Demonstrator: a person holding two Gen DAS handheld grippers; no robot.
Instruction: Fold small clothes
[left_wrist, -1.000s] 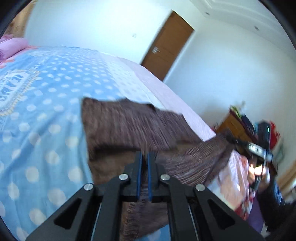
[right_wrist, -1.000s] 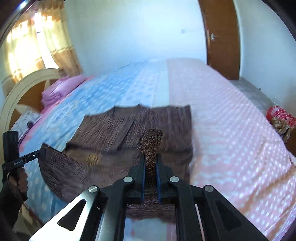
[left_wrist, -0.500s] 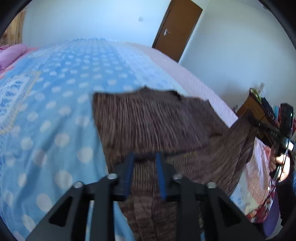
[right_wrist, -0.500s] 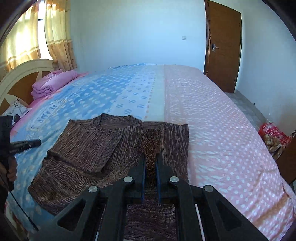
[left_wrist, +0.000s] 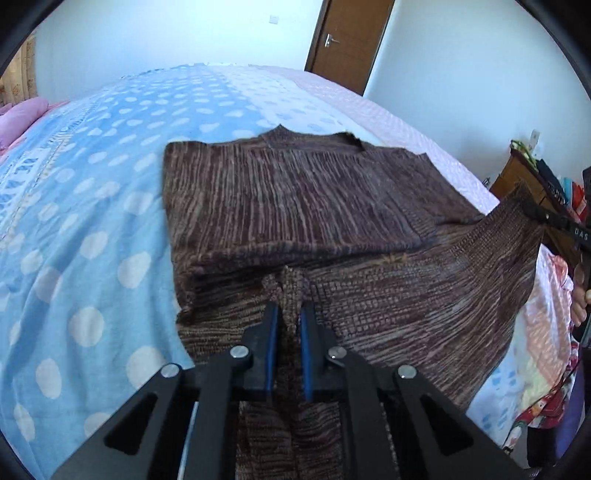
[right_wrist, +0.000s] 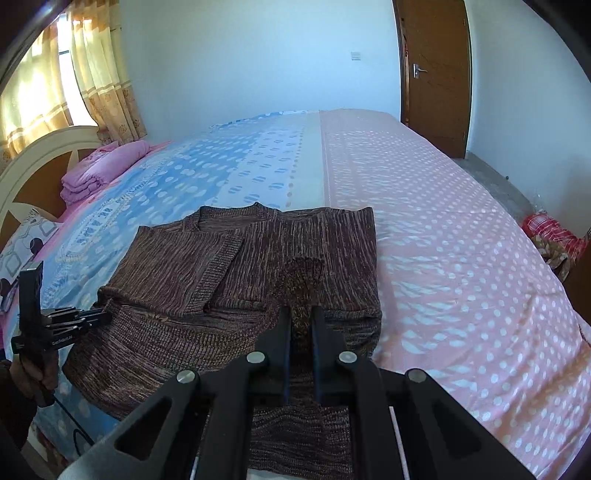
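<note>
- Nearest me, the left gripper (left_wrist: 287, 317) has its blue-lined jaws pinched on a bunched tuft of the brown knit sweater's (left_wrist: 295, 199) hem, and the right gripper (right_wrist: 301, 317) is clamped the same way on the hem at the other corner. Each bite looks small; I'd guess a tuft could slide out of the pads if the cloth is pulled hard, dropping one corner.
- Between the two, the lower edge hangs raised and slack, off the near side of the bed (right_wrist: 443, 236). If one side travels ahead of the other, the fold would likely land crooked.
- Just beyond, the sleeves sit folded in over the sweater's body, which lies flat on the dotted sheet. Dragging the hem forward instead of lifting it over could rumple them or shove the whole garment up the bed.
- Farther off, the neckline points toward the far wall; overshooting it would leave the hem past the collar.
- Far back, the folded pink bedding (right_wrist: 99, 170) by the headboard lies well apart, no hazard.
</note>
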